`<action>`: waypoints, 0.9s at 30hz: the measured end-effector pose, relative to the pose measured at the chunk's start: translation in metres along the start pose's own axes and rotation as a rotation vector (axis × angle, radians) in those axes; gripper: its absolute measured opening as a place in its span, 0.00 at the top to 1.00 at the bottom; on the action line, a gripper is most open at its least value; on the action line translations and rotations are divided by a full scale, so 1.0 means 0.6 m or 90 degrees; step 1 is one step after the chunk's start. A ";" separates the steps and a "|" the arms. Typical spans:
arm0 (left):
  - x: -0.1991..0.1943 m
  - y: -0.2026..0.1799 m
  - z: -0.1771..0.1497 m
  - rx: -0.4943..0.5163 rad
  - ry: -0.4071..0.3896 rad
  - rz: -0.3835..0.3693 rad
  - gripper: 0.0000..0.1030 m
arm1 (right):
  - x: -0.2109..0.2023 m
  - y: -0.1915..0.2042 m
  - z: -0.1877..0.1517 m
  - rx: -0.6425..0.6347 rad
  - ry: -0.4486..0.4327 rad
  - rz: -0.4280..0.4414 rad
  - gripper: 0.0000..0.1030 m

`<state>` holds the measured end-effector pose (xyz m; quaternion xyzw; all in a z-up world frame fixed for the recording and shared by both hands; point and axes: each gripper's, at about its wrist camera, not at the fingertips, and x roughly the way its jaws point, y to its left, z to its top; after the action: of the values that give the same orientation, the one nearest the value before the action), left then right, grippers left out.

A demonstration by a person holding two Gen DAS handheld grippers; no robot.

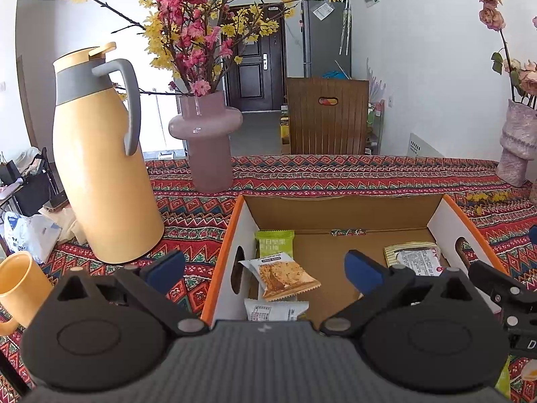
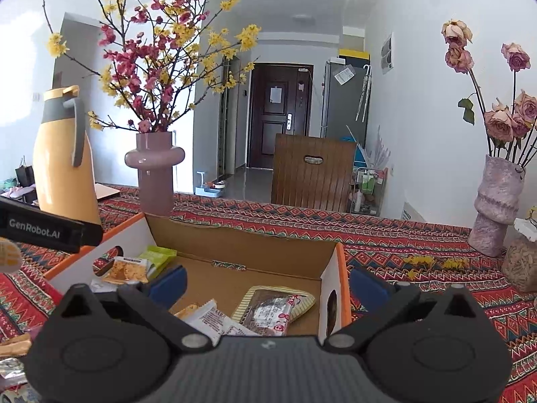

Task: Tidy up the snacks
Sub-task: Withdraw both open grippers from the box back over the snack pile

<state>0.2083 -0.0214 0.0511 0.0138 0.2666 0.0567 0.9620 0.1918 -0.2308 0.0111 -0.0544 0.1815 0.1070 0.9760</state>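
An open cardboard box point(image 1: 335, 211) with orange rims stands on the patterned tablecloth. Inside at its left lie a green packet point(image 1: 274, 242), an orange cracker packet point(image 1: 285, 277) and a white packet point(image 1: 275, 310). At the right lies a beige packet point(image 1: 414, 257) under a pink-white wrapper. My left gripper point(image 1: 265, 270) is open and astride the box's left wall, with nothing gripped. My right gripper point(image 2: 268, 285) is open and astride the right wall of the box point(image 2: 241, 231), above the beige packet point(image 2: 275, 305) and a white packet point(image 2: 208, 319), touching neither.
A yellow thermos jug point(image 1: 100, 168) and a pink vase point(image 1: 208, 141) of blossom branches stand left of the box, a yellow mug point(image 1: 20, 285) nearer. A rose vase point(image 2: 496, 201) and a jar point(image 2: 523, 268) stand right. Loose packets point(image 2: 13, 346) lie front left. A wooden chair point(image 1: 327, 117) stands behind.
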 end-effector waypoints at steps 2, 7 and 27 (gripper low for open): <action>-0.015 0.007 -0.005 -0.009 -0.007 -0.009 0.00 | -0.020 0.004 -0.001 -0.002 -0.011 0.006 0.00; -0.061 0.019 -0.022 -0.013 -0.034 -0.029 0.00 | -0.069 0.016 -0.007 -0.006 -0.038 0.017 0.00; -0.167 0.078 -0.160 -0.002 -0.062 -0.077 0.00 | -0.209 0.028 -0.102 0.020 -0.046 0.029 0.00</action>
<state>0.0687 0.0133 0.0229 -0.0013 0.2198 -0.0021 0.9755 0.0527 -0.2470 -0.0009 -0.0308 0.1488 0.1278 0.9801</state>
